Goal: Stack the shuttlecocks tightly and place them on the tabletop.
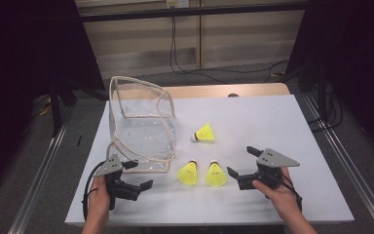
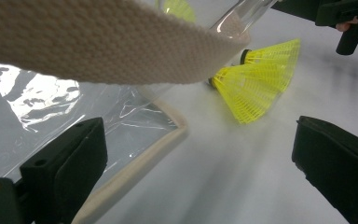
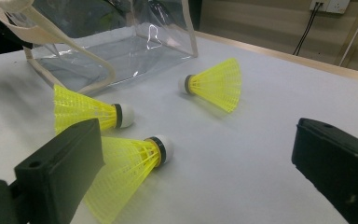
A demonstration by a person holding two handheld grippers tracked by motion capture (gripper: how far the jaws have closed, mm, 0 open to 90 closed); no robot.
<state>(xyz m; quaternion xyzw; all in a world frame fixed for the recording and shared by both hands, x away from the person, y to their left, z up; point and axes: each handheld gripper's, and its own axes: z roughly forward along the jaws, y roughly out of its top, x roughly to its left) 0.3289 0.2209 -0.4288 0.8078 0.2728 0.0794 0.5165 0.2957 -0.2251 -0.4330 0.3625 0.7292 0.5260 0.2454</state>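
Note:
Three yellow shuttlecocks lie on the white table: one mid-table and two side by side nearer me. A clear plastic bag with beige trim stands at the left, mouth up. My left gripper is open and empty by the bag's near corner. My right gripper is open and empty just right of the pair. The left gripper view shows the beige strap, the bag's wall and the pair of shuttlecocks. In the right gripper view the closest shuttlecock lies by the left jaw.
A wooden strip borders the table's far edge. Metal rails run along both sides above grey floor. Cables hang from the wall behind. Bare white surface stretches right of the shuttlecocks and along the front edge.

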